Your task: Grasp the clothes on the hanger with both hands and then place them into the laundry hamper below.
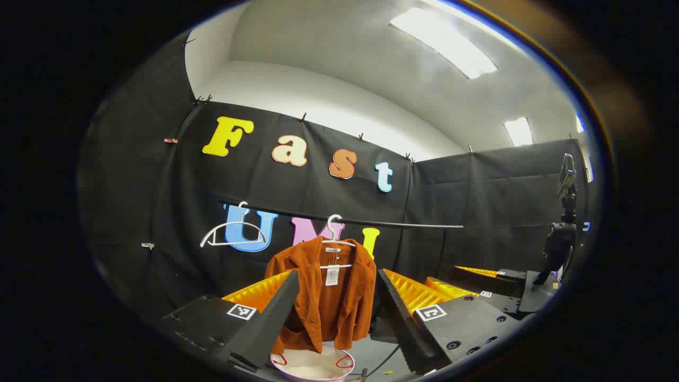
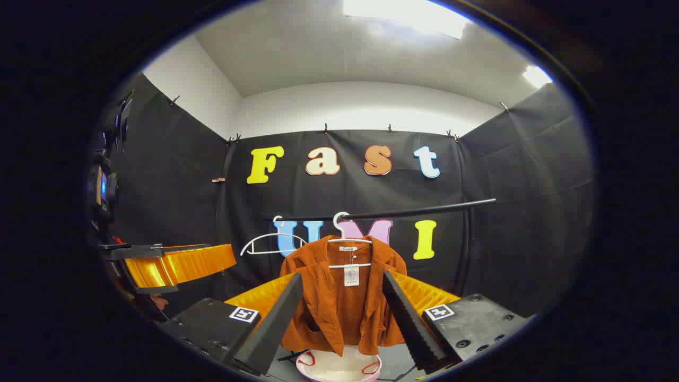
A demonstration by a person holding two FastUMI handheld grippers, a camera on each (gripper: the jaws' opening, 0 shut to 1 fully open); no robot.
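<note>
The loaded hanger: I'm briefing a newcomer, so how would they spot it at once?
Find the black rail across the booth's back wall. Two white hangers hook on it; the loaded hanger carries a rust-orange jacket directly above the hamper, while the empty hanger beside it is bare.

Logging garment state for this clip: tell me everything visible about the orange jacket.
The orange jacket is rust-coloured, ribbed like corduroy, with a collar and front panels hanging open. It hangs upright on a white hanger hooked over a black rail, a tag dangling at the neck. Its hem falls just above the laundry hamper. Neither hand-held gripper touches it.
</note>
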